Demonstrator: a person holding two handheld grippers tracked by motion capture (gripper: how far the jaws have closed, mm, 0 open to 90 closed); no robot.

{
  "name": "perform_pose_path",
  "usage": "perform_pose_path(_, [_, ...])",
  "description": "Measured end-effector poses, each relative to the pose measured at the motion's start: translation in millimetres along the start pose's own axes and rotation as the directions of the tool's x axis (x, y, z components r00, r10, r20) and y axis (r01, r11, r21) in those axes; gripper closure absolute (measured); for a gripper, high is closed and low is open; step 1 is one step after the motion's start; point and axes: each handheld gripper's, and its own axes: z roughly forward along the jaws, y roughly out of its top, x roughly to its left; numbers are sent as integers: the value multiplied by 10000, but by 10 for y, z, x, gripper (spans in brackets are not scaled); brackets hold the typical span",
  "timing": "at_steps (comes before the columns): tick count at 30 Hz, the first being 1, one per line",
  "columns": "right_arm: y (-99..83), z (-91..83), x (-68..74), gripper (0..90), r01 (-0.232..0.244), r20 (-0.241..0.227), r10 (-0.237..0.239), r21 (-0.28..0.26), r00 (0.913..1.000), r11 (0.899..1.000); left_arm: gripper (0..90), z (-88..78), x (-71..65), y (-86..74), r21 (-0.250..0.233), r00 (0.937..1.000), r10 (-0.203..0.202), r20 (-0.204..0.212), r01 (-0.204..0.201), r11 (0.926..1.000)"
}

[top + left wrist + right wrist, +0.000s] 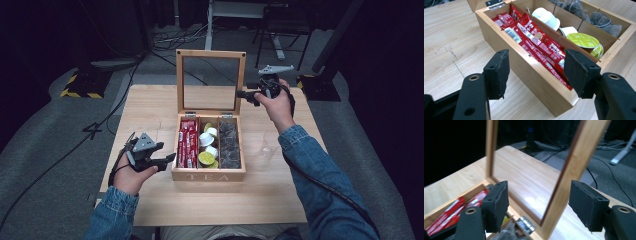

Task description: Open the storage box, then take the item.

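Observation:
A wooden tea box stands mid-table with its glass-paned lid upright. It holds red sachets on the left, white and green capsules in the middle and dark tea bags on the right. My left gripper is open at the box's front left corner. In the left gripper view the jaws straddle the box's side wall without touching it, beside the red sachets. My right gripper is open at the lid's right edge. The lid's frame passes between its pads, apart from both.
The wooden table has bare room left, right and in front of the box. A clear glass stands just right of the box. Cables and stand feet lie on the grey floor beyond the table's far edge.

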Motion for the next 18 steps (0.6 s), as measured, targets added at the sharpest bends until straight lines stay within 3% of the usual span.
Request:
perform_pose_path(9, [-76,-324,236,344,408,-894,-404,25,9952,9992,382,1,10,5,-13,10000,20,-5,-20,10000])
perform_pose_path(18, [-269,-369,445,360,844,-1377,-744,686,9877,9941,359,-53,38,-69,93,9996,-284,-92,284,9996])
